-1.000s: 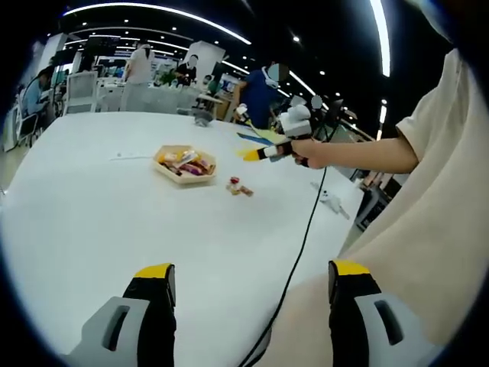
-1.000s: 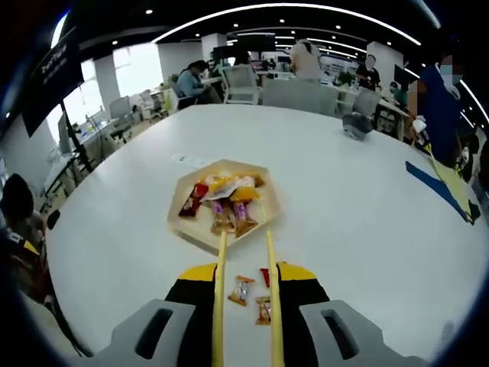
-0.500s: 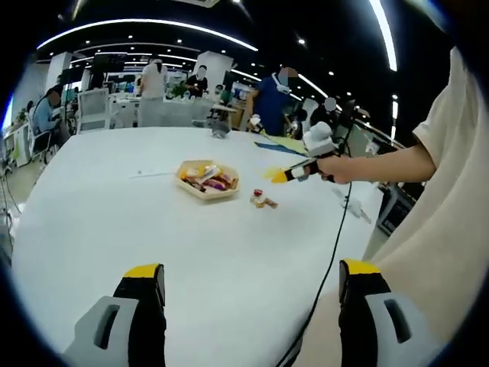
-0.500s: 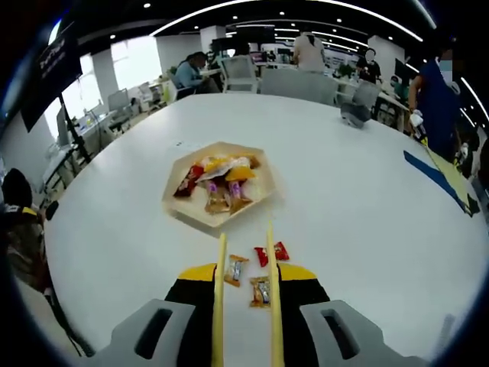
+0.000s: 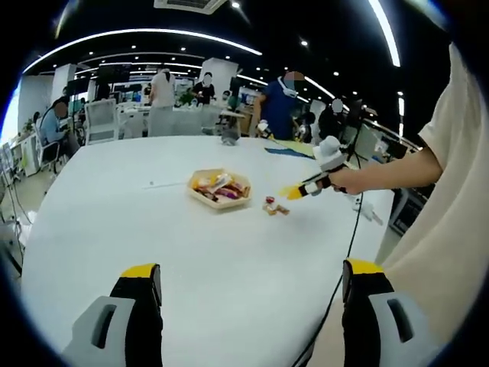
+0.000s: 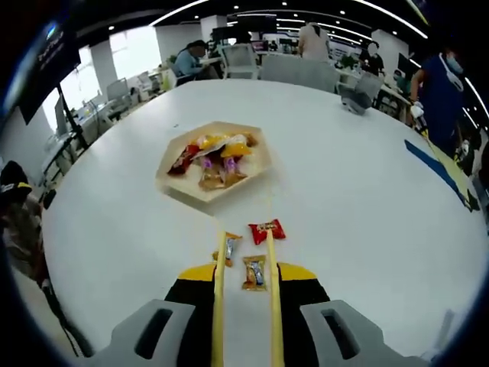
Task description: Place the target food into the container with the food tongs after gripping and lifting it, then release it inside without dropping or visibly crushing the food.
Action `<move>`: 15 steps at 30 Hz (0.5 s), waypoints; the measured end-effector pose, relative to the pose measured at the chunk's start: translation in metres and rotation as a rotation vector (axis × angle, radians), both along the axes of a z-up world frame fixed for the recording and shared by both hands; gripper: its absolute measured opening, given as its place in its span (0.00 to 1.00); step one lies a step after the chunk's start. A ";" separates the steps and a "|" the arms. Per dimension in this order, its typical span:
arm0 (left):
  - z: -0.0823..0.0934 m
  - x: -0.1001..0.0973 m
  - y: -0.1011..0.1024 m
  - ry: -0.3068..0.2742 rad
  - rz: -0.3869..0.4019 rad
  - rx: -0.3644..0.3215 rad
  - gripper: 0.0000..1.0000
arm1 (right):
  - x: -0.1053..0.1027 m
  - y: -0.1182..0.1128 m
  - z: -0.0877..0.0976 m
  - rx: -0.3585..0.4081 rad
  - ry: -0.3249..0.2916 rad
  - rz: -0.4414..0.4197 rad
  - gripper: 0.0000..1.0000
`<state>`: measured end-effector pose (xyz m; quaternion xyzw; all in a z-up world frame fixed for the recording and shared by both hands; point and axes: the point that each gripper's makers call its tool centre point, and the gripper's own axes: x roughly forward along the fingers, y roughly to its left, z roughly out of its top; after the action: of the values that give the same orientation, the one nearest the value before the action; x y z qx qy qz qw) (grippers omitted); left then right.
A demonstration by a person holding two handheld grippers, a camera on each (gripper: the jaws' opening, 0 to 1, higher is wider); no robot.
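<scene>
White tabletop (image 6: pixel 367 183), tray (image 6: pixel 256 170) above centre, right hand-held gripper (image 6: pixel 244 290) pinching tongs (image 6: pixel 220 306) over three candies (image 6: pixel 255 272), left hand-held gripper (image 5: pixel 252 306) spread.

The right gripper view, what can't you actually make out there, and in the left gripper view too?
- Candy wrappers: print too small to read, right gripper view.
- Tongs: rear part cut off by the bottom edge.
- Tray: lower sweets hidden under the pile.
- Loose candies, left gripper view: too small to count.

A white round table (image 6: pixel 367 191) carries a black cable (image 5: pixel 345 252); people sit at desks behind.
</scene>
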<state>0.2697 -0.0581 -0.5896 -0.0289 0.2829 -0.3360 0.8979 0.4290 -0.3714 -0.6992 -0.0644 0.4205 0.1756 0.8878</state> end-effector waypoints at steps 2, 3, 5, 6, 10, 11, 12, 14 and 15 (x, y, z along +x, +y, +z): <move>0.001 0.002 0.001 -0.003 0.007 0.001 0.99 | -0.003 -0.001 -0.004 -0.005 0.010 0.007 0.28; 0.001 0.002 0.001 -0.003 0.009 0.002 0.99 | -0.004 -0.002 -0.005 -0.012 0.013 0.012 0.28; 0.002 0.005 0.002 -0.007 0.014 0.007 0.99 | -0.006 -0.003 -0.009 -0.020 0.021 0.019 0.28; 0.002 0.006 0.003 -0.009 0.018 0.008 0.99 | -0.007 -0.004 -0.010 -0.021 0.023 0.021 0.28; 0.006 0.009 0.006 -0.014 0.031 0.004 0.99 | -0.010 -0.007 -0.016 -0.033 0.037 0.030 0.28; 0.006 0.010 0.006 -0.016 0.032 0.006 0.99 | -0.012 -0.008 -0.019 -0.039 0.047 0.033 0.28; 0.006 0.010 0.007 -0.016 0.035 0.010 0.99 | -0.012 -0.008 -0.019 -0.042 0.050 0.034 0.28; 0.005 0.011 0.008 -0.013 0.038 0.013 0.99 | -0.016 -0.009 -0.025 -0.053 0.075 0.043 0.28; 0.005 0.011 0.008 -0.013 0.039 0.013 0.99 | -0.017 -0.008 -0.027 -0.054 0.080 0.048 0.28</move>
<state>0.2812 -0.0503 -0.5850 -0.0263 0.2785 -0.3166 0.9064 0.4124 -0.3799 -0.7259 -0.0914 0.4586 0.1880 0.8637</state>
